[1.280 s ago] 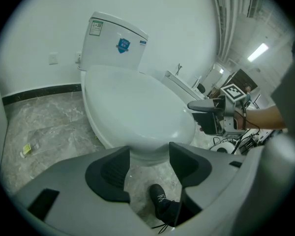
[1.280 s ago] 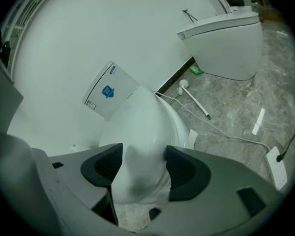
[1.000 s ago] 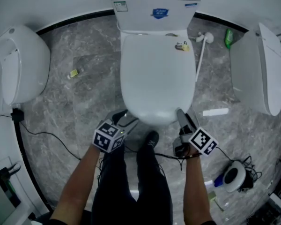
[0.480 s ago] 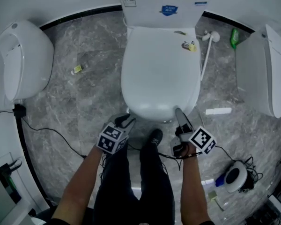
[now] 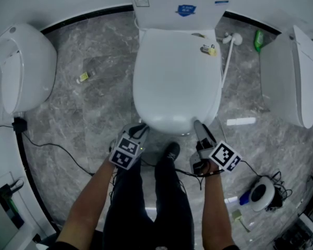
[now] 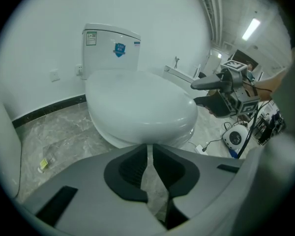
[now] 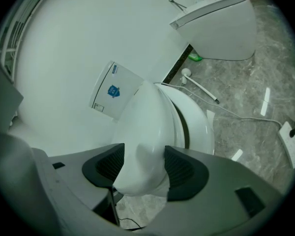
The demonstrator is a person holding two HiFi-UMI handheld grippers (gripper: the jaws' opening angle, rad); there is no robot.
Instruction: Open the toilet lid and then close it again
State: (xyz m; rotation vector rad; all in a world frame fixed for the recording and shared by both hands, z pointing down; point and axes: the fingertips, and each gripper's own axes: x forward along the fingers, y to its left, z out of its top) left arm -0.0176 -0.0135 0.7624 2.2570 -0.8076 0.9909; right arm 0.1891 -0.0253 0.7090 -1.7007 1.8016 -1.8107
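Observation:
The white toilet stands ahead with its lid (image 5: 175,77) down on the seat, below the tank (image 5: 180,7). My left gripper (image 5: 138,132) sits low at the bowl's front left. In the left gripper view its jaws (image 6: 148,149) are closing to a narrow slit just under the lid (image 6: 137,102), with only floor and bowl showing through. My right gripper (image 5: 198,129) is at the front right rim. Its jaws (image 7: 143,154) are closing slowly, with the front edge of the lid (image 7: 152,127) between the pads and no clear pressing.
Two other white toilets stand at the left (image 5: 23,69) and right (image 5: 289,74). A toilet brush (image 5: 227,61) and a green bottle (image 5: 257,40) lie by the right side. A cable (image 5: 52,147) and a round white device (image 5: 262,191) are on the floor. The person's shoe (image 5: 169,152) is between the grippers.
The left gripper's jaws have gone from wide apart to nearly together, and it has sunk a little toward the bowl's front. The right gripper stays at the rim.

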